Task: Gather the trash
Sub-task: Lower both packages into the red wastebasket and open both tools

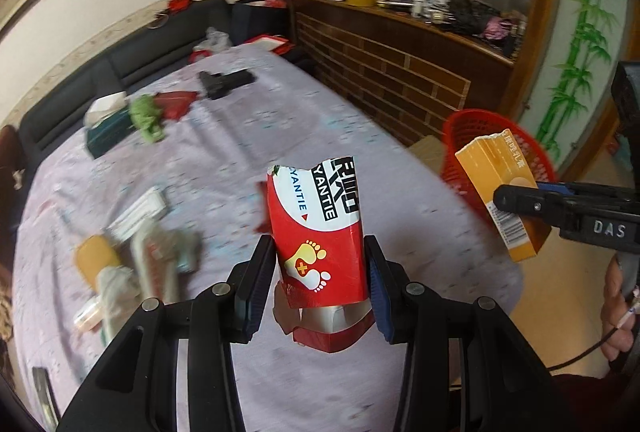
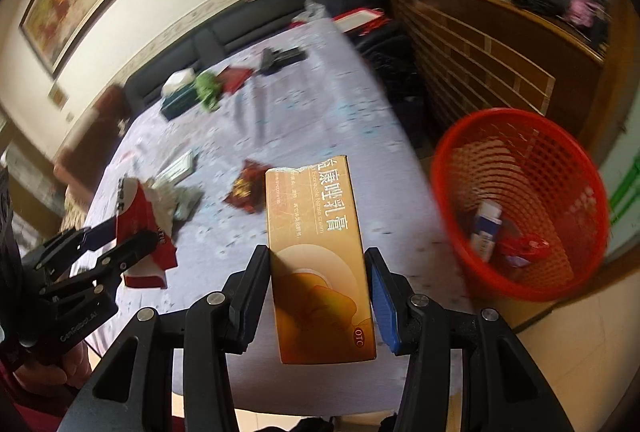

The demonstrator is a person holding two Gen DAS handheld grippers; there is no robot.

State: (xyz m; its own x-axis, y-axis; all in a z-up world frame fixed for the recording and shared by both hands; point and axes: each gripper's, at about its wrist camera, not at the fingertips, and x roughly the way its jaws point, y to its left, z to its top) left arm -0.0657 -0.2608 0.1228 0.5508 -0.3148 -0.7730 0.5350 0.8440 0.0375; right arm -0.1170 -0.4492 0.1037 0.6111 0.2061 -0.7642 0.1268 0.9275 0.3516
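Midway through. Left gripper (image 1: 320,276) clamps a torn red foot-patch box (image 1: 316,232); right gripper (image 2: 318,292) clamps an orange ointment carton (image 2: 320,256). Both are held above the surface (image 2: 320,112), near the red mesh wastebasket (image 2: 452,216) standing just off its edge. The basket already holds a white-and-blue box (image 2: 486,228) and red wrappers. A crumpled snack wrapper (image 2: 246,190) and papers remain on the surface.

My matt black plastic fingers (image 1: 256,272) pinch a glossy red carton (image 1: 320,232); orange cardboard box (image 2: 320,256) looks smooth, the basket (image 2: 560,168) meshed plastic.
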